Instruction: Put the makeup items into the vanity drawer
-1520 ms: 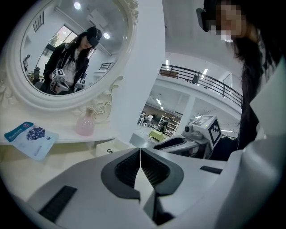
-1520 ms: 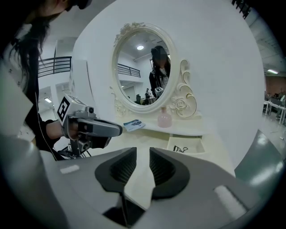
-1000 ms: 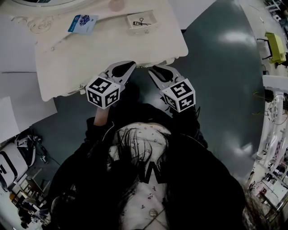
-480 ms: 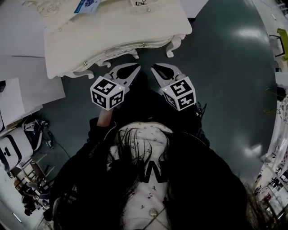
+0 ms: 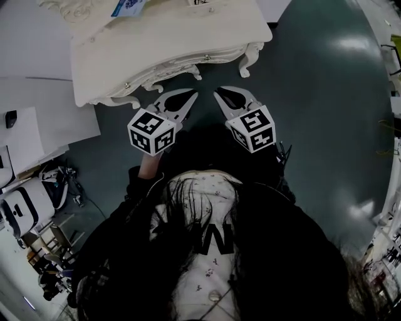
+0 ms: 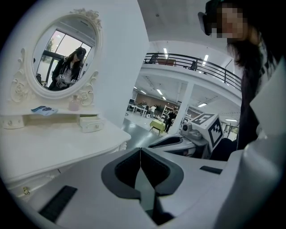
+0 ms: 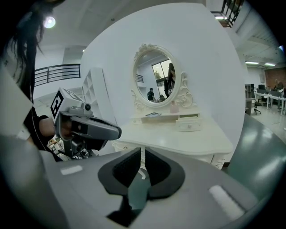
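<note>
Carved vanity (image 5: 169, 41) receded — left hand-held gripper (image 5: 190, 96), right hand-held gripper (image 5: 219, 94) closed.

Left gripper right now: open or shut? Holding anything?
Shut and empty. In the left gripper view, the left gripper has its jaws pressed together at the tips, with nothing between them.

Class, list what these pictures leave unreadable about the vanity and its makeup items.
- Head view: the top edge cuts off the blue packet and the back of the vanity.
- Right gripper view: the pink bottle is too small to identify.
- Both gripper views: the small drawer hides its contents behind its front.
</note>
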`<state>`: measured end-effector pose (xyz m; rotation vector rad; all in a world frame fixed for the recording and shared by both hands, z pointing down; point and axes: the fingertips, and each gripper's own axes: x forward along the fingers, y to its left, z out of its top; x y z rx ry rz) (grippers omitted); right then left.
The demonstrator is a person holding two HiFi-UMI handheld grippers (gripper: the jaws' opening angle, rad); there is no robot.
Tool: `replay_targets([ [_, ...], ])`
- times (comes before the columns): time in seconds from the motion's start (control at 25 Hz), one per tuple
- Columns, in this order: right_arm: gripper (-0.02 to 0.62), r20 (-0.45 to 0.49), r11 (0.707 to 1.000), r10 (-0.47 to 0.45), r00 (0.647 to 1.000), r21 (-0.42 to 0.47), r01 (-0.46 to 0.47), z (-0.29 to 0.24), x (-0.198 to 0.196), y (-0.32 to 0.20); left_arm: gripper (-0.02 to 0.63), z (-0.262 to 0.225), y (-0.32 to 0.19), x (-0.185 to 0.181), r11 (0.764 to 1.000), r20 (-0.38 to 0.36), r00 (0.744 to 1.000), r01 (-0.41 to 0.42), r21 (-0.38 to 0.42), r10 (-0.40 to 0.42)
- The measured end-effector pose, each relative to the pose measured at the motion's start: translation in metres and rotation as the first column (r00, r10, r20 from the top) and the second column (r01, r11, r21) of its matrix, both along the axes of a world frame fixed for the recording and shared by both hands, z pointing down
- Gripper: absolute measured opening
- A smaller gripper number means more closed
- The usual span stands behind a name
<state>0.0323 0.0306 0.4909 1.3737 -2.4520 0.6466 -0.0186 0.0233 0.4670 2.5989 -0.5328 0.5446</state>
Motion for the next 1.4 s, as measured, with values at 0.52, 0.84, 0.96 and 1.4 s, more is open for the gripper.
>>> replay_targets([
  [0.52, 0.04, -0.04, 1.0, 0.008, 0.999, 0.001, -0.008, -0.008, -0.094, 0.012, 0.0, -0.009, 0.013, -0.1, 1.0, -0.039, 0.999, 0.024, 0.006, -0.024],
  [0.84, 0.04, -0.044, 0.998, 0.06, 0.997, 0.009, -0.059, -0.01, -0.153, 0.032, 0.0, -0.007, 0.038, -0.156, 0.999, -0.038, 0.999, -0.034, 0.027, 0.035],
  [0.96, 0.04, -0.047, 0.998, 0.06, 0.997, 0.005, -0.06, -0.008, -0.175, 0.04, 0.0, -0.006, 0.047, -0.177, 0.999, -0.035, 0.999, -0.039, 0.03, 0.04],
  [1.4, 0.009, -0.049, 0.999, 0.04, 0.998, 0.02, -0.039, -0.009, -0.228, 0.064, 0.0, -0.005, 0.067, -0.225, 0.999, -0.062, 0.998, -0.01, 0.045, 0.013],
])
